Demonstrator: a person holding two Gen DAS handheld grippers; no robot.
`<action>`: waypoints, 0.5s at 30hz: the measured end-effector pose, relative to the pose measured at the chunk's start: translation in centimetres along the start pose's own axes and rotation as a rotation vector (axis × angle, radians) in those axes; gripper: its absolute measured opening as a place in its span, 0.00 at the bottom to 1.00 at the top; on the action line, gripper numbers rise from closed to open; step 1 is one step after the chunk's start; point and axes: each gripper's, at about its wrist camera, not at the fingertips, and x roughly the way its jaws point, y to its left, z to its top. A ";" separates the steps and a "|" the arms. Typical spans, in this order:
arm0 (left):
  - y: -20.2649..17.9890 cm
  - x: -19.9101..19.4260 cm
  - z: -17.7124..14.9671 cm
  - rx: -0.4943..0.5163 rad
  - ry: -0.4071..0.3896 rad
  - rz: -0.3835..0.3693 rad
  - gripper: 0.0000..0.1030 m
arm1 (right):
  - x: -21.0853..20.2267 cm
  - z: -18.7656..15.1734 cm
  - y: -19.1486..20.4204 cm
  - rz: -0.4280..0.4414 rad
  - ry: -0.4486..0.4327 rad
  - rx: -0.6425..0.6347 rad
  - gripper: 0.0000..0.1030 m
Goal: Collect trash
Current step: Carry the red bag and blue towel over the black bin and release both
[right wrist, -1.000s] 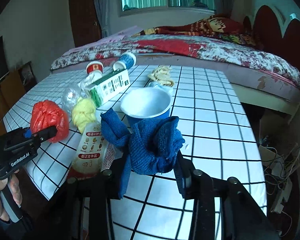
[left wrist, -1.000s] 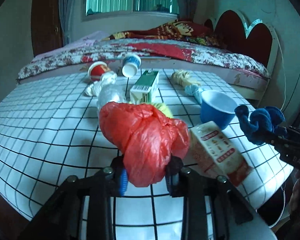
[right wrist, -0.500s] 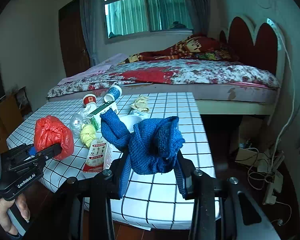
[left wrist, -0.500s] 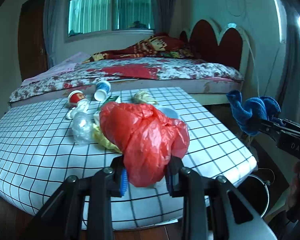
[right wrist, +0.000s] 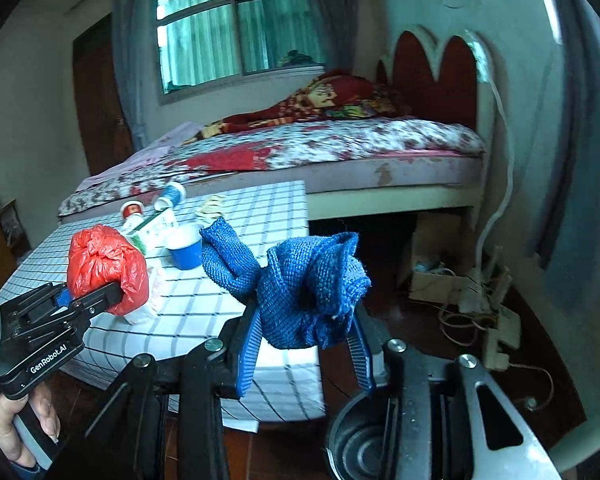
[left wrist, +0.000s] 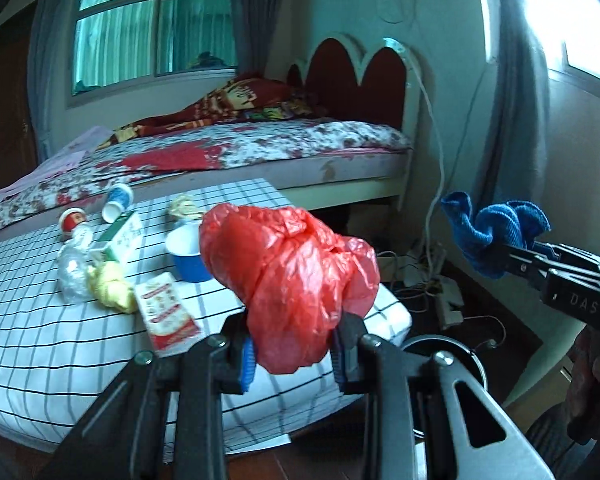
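Room: bedroom, with a bed [left wrist: 260,152] behind a surface [left wrist: 40,344] under a white checked cloth; cables and a power strip [right wrist: 496,320] lie on the floor to the right.
Left gripper [left wrist: 292,354]: fingers pinch a crumpled red bag [left wrist: 296,280], held in the air off the surface's near right corner.
Right gripper [right wrist: 304,344]: fingers pinch a bunched blue cloth [right wrist: 300,280], also in the air, beyond the surface's edge.
Bin [right wrist: 356,440]: a dark round container on the floor, just below and ahead of both grippers, partly hidden by them.
On the surface: blue cup [left wrist: 188,256], green carton [left wrist: 120,240], red-printed carton [left wrist: 166,314], yellow wad [left wrist: 110,290], clear plastic [left wrist: 72,272], two small tubs [left wrist: 96,210] and a pale wad [left wrist: 184,208] at the far side.
Step, as judged: carrying both pieces to the bin; much trash remains on the surface.
Risk, miss: the bin sits mostly under the grippers, so letting go too soon could drop the bag or cloth on the floor or among the cables.
Risk, cling: thin plastic and loose weave may catch on the ribbed fingers and hang when they spread.
Risk, drift: the light bag could float aside as it falls.
Risk, collision: both grippers near one small opening could knock together.
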 end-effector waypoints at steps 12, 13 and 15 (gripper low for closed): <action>-7.8 2.7 -1.6 0.096 0.081 -0.205 0.29 | -1.1 -4.2 -6.4 -0.055 0.077 0.065 0.41; -8.3 2.9 -1.9 0.102 0.091 -0.218 0.29 | -1.2 -4.6 -6.9 -0.058 0.085 0.068 0.41; -9.6 3.5 -2.6 0.115 0.120 -0.248 0.29 | -1.1 -5.4 -8.0 -0.070 0.106 0.078 0.41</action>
